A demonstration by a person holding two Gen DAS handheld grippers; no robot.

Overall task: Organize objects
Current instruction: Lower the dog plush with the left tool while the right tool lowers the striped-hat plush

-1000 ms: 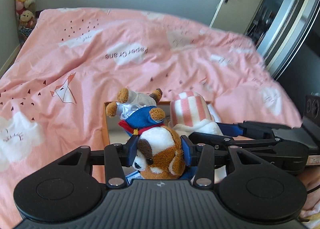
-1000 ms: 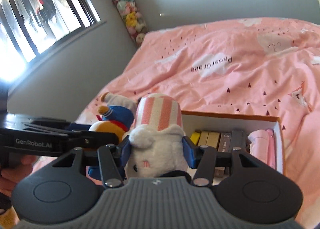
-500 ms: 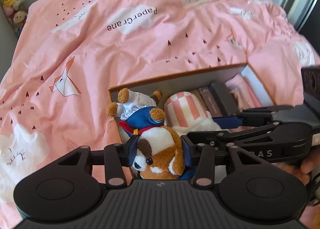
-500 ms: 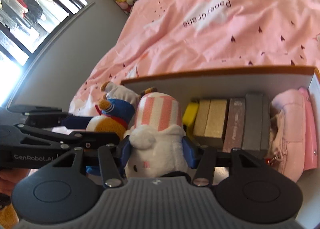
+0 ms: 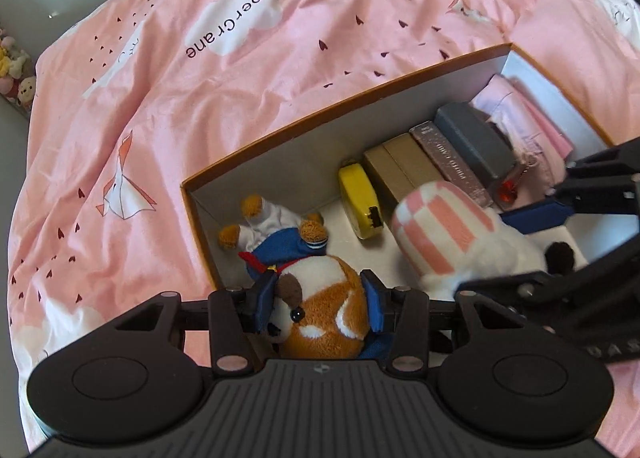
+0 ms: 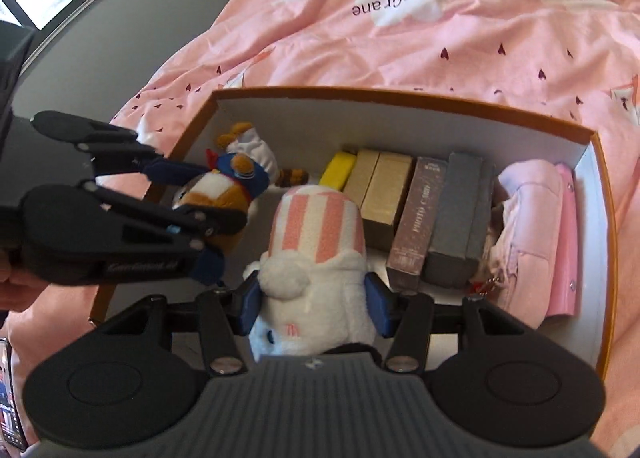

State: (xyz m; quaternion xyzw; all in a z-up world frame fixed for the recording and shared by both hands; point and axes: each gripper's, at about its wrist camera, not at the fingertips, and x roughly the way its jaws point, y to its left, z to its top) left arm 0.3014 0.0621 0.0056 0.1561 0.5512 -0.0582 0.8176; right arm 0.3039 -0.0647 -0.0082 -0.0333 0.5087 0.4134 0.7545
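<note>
My left gripper (image 5: 318, 304) is shut on a brown plush dog in a blue sailor suit (image 5: 316, 298), held head-down over the left end of an orange-rimmed box (image 5: 320, 116). My right gripper (image 6: 314, 304) is shut on a white plush with pink-and-white striped legs (image 6: 316, 254), held over the box's middle. In the right wrist view the left gripper (image 6: 188, 210) and the dog (image 6: 224, 186) show at left. In the left wrist view the striped plush (image 5: 452, 234) shows at right.
Inside the box stand a yellow item (image 5: 360, 202), two tan boxes (image 6: 378, 186), a brown book (image 6: 420, 218), a grey case (image 6: 460, 218) and folded pink clothes (image 6: 536, 234). The box (image 6: 400, 92) lies on a pink quilt (image 5: 200, 78). Plush toys sit by the wall (image 5: 16, 70).
Both grippers tilted downward and moved over the box with their plush toys; the box interior and its contents have come into full view.
</note>
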